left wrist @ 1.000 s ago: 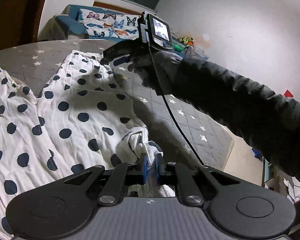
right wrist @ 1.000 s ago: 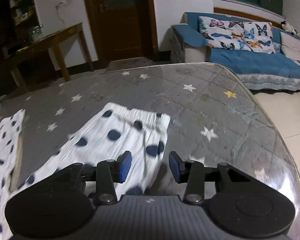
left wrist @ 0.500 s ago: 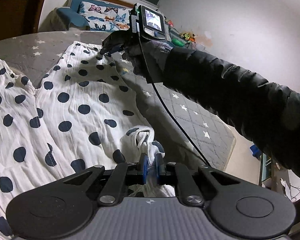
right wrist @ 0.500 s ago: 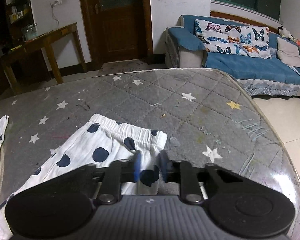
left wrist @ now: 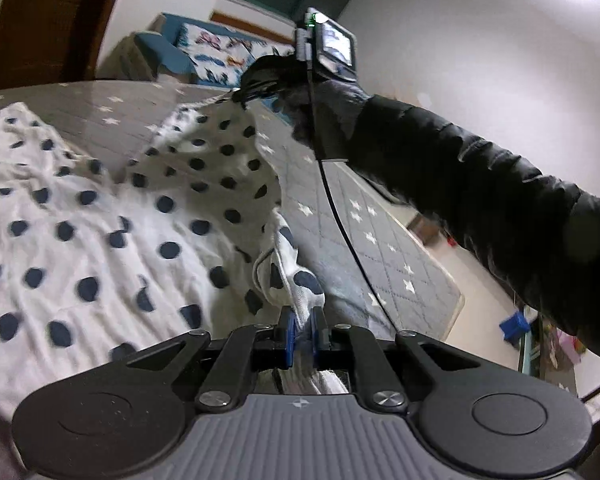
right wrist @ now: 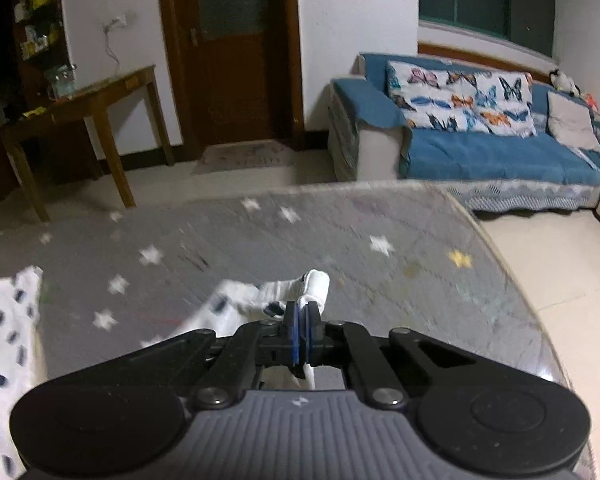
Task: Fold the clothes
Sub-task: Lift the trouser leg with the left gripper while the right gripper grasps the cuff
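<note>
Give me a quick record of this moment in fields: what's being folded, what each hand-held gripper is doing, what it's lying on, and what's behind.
garment: white polka-dot garment
surface: grey star-print mattress
left hand-held gripper: shut on a bunched edge of the garment
right hand-held gripper: shut on the far edge, lifted off the mattress
garment state: right side raised between the two grips, the rest lying flat
background: blue sofa, wooden table

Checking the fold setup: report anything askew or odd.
Nothing damaged or spilled. The dotted garment is rumpled on the mattress, its right edge raised between the left gripper and right gripper, both shut on it.
</note>
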The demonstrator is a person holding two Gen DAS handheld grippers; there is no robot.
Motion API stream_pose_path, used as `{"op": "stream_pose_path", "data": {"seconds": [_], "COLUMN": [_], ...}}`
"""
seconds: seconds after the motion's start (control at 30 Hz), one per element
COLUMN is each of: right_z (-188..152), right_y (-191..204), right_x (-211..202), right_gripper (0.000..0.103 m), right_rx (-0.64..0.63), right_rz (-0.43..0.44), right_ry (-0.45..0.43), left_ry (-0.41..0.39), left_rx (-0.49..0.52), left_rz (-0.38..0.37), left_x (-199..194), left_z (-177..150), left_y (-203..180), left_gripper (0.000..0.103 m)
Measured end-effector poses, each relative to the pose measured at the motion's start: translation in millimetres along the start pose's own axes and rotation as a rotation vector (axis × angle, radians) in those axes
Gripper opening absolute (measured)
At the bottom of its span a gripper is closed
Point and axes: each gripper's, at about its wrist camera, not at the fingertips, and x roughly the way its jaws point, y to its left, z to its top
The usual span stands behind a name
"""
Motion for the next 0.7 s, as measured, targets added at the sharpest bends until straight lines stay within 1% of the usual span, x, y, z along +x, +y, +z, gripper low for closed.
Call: {"op": "stream_pose_path", "data": {"seconds": [0.17, 0.3, 0.43, 0.63, 0.7], "right_z": [29, 48, 57, 53, 45], "right_y": [52, 108, 171, 255, 276], "right_x": [-16, -19, -11, 15, 25], "right_gripper": [0.002, 0.002, 0.000, 0.000, 0.001], "right_rx": [-0.040, -0.089, -0.144, -0.204, -0.261], "right_rz": [0.039, 0.075, 0.122, 0.210, 0.217], "right_ry": [-0.043, -0.066, -0.076, -0.038, 0.005], "left_ry": [-0.077, -0.130, -0.167, -0.190, -0.192], "left_rx": [-0.068, -0.120, -0.174, -0.265, -0.281], "left_rz": [0.026, 0.057, 0.085, 0.144, 0.144], "left_x": [-40, -73, -97, -118, -121], "left_z": [-15, -30, -43, -59, -61], "left_y": [14, 25, 39, 62, 67], "left_gripper": [0.008, 0.008, 0.008, 0.009, 0.009]}}
